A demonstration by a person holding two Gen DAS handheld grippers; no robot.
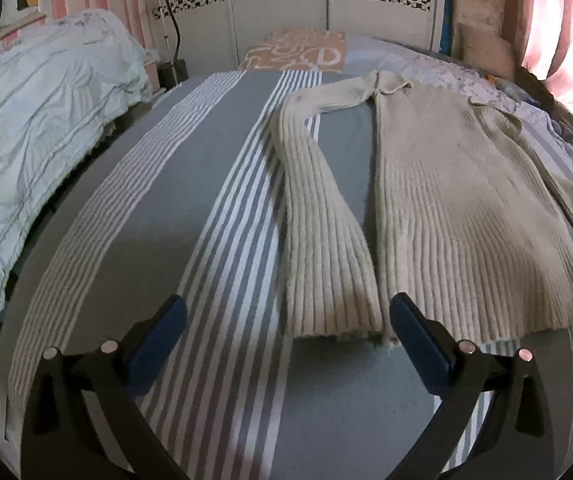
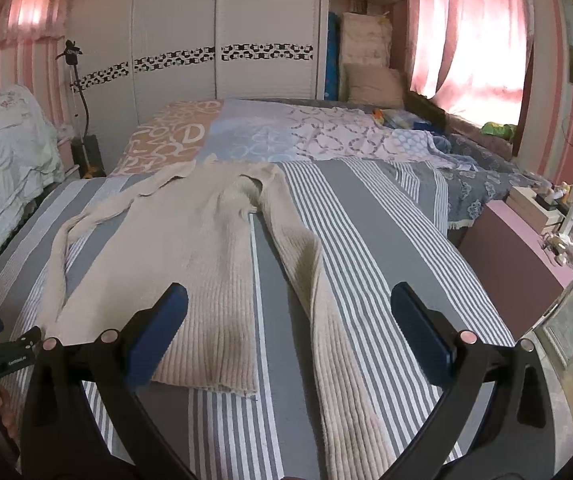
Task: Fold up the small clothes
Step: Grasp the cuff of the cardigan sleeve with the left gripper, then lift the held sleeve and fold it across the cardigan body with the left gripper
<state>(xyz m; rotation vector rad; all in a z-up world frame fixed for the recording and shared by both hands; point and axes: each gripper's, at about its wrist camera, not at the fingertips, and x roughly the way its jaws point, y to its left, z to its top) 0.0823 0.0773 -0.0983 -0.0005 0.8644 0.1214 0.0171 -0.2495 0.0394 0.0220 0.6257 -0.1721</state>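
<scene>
The beige sweater (image 1: 466,208) is lying lengthwise, hem nearest. Both the left gripper (image 1: 286,340) and the right gripper (image 2: 288,332) are being held spread wide and empty, each above the cuff of its own sleeve (image 1: 322,248).

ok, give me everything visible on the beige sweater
The sweater is a beige rib-knit, long-sleeved, with a collar at the far end. It lies flat and unfolded on the grey-and-white striped bedspread, hem toward the cameras. One sleeve runs alongside the body on the left; the other sleeve stretches toward the right gripper. Both that and the left gripper are open near the hem and cuffs, neither touching it.
</scene>
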